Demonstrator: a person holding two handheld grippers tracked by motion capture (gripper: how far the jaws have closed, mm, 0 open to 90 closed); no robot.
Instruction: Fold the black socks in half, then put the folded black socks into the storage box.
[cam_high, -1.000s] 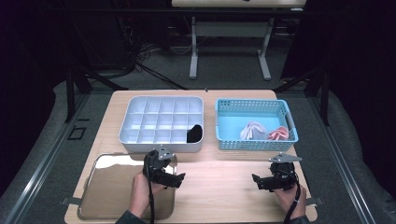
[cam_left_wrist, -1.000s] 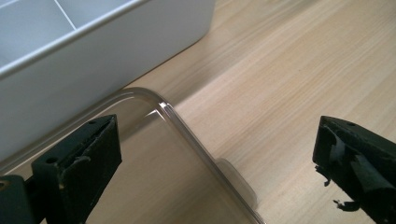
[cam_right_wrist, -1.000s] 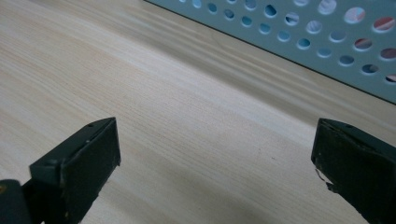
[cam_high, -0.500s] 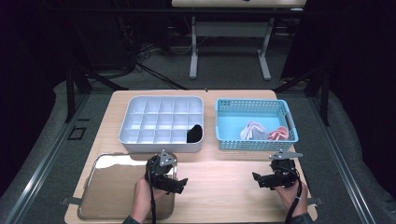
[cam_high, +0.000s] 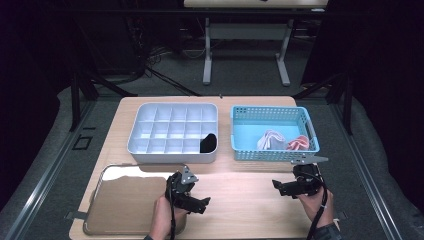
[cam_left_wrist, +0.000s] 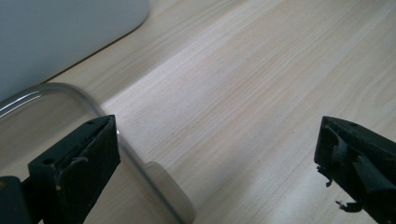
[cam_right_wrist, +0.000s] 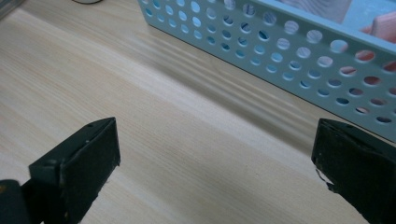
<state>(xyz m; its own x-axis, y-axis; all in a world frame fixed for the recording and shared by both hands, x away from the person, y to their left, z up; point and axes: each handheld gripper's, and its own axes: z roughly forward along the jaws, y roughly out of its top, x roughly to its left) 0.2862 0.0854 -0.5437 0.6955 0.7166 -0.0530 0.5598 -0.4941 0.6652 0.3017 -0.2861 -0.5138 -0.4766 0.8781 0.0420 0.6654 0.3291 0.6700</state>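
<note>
My left gripper (cam_high: 194, 198) hovers low over the right edge of a shiny metal tray (cam_high: 120, 212) at the table's front left, a hand holding it. In the left gripper view the left gripper (cam_left_wrist: 217, 140) is open with bare wood between its jaws and the tray's rim (cam_left_wrist: 88, 98) by the left jaw. My right gripper (cam_high: 284, 187) sits at the front right, just in front of the blue perforated basket (cam_high: 305, 120). It is open too in the right gripper view (cam_right_wrist: 215, 140), empty, facing the basket's wall (cam_right_wrist: 280, 51).
A white compartment organiser (cam_high: 150, 130) stands behind the metal tray, with a black item (cam_high: 208, 143) in its near right cell. The basket holds a white cloth (cam_high: 270, 139) and a pink-red one (cam_high: 299, 144). Bare wooden table (cam_high: 240, 200) lies between my grippers.
My left gripper has drifted toward the near edge and a little to the right. The right gripper has barely shifted. Both stay open and empty.
</note>
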